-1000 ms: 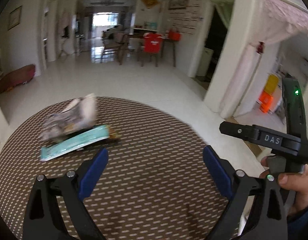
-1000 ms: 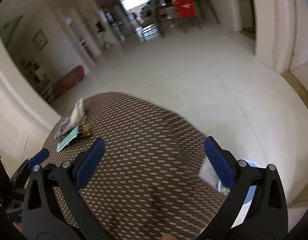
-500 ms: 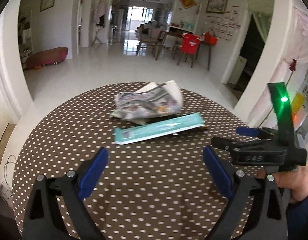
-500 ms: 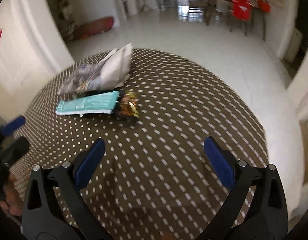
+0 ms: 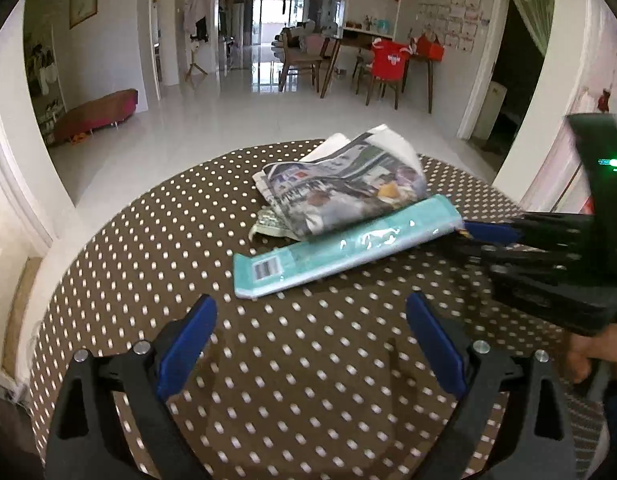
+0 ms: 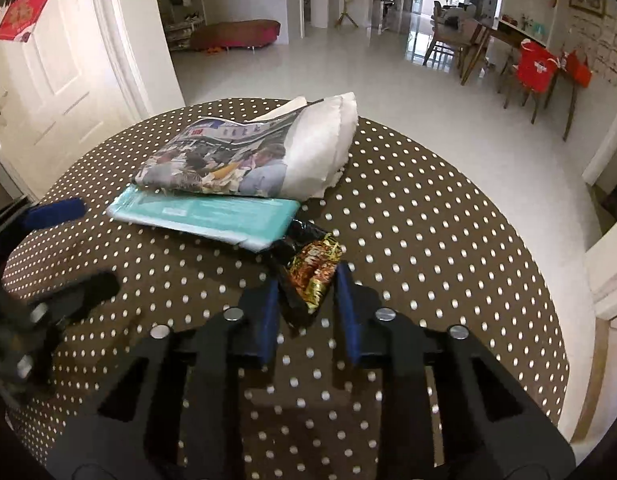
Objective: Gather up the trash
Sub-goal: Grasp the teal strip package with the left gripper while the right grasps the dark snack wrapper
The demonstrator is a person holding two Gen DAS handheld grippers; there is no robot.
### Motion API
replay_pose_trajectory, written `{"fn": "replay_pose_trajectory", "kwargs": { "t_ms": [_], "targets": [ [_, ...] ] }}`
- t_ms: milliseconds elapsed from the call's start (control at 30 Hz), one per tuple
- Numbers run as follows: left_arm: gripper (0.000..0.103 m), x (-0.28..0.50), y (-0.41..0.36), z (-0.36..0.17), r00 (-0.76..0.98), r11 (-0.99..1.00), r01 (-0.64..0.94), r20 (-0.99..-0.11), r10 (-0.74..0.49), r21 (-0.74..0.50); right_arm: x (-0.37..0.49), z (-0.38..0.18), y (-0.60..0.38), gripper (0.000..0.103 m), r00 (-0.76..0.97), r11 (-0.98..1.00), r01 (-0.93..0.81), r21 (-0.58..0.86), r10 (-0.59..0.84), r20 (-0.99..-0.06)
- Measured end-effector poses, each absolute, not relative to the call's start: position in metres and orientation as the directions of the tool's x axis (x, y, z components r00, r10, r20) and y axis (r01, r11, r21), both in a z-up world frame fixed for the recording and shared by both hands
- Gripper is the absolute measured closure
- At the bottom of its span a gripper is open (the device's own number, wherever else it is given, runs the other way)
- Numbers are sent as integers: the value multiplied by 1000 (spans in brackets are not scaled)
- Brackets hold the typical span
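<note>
Round table (image 5: 156, 240) with a brown, white-dotted cloth, standing on pale tiled floor; dining chairs and a red bag far behind. Three pieces of trash sit together toward the far side of the table. Newspaper (image 5: 344, 188), crumpled, is on top; it overlaps the far edge of a teal packet (image 5: 348, 246) lying flat, barcode end toward the left gripper. A black snack wrapper (image 6: 310, 270) pokes out from under the packet's end nearest the right gripper.

Left gripper (image 5: 312, 344): jaws spread wide, nothing between them, hovering over bare cloth short of the packet.

Right gripper (image 6: 306, 308): jaws narrowed around the wrapper's near end, blue pads (image 6: 268, 312) on either side. Cannot tell whether the pads press it.
</note>
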State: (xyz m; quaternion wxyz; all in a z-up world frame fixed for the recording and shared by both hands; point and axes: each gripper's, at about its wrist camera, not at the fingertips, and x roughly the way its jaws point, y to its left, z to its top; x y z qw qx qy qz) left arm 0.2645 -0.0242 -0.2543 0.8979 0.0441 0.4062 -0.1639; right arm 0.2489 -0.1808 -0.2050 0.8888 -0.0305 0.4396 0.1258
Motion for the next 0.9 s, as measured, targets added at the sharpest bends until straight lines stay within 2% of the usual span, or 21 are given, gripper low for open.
{"fn": "replay_pose_trajectory", "kwargs": {
  "t_ms": [133, 333, 400, 467, 500, 633, 733, 767, 867, 900],
  "targets": [
    [9, 280, -30, -257, 619, 934, 357, -749, -236, 0, 230, -203, -203, 79, 579, 973, -212, 95, 204, -789],
    [9, 295, -51, -255, 641, 874, 455, -743, -191, 168, 201, -199, -232, 78, 558, 975, -191, 117, 206, -804],
    [9, 297, -59, -258, 619, 836, 512, -759, -201, 196, 193, -198, -237, 74, 550, 974, -193, 116, 205, -810],
    [10, 297, -60, -258, 607, 807, 555, -761, -230, 199, 189, -195, -239, 57, 556, 976, -193, 105, 197, -808],
    [9, 298, -61, -258, 596, 795, 574, -766, -241, 196, 187, -192, -241, 44, 567, 977, -193, 94, 190, -802],
    [11, 307, -57, -259, 538, 759, 635, -789, -297, 147, 184, -186, -239, 43, 582, 972, -222, 73, 192, -790],
    [43, 309, -49, -258, 446, 737, 675, -806, -390, 17, 197, -188, -224, 41, 572, 961, -266, 73, 219, -790],
    [52, 305, -49, -257, 448, 729, 684, -806, -387, 30, 202, -191, -222, 41, 561, 956, -284, 79, 233, -794],
    [73, 293, -46, -259, 429, 714, 699, -813, -393, 24, 211, -203, -212, 45, 525, 948, -305, 96, 251, -813],
    [73, 288, -46, -260, 423, 709, 705, -816, -394, 24, 210, -203, -210, 52, 532, 949, -304, 83, 242, -812]
  ]
}}
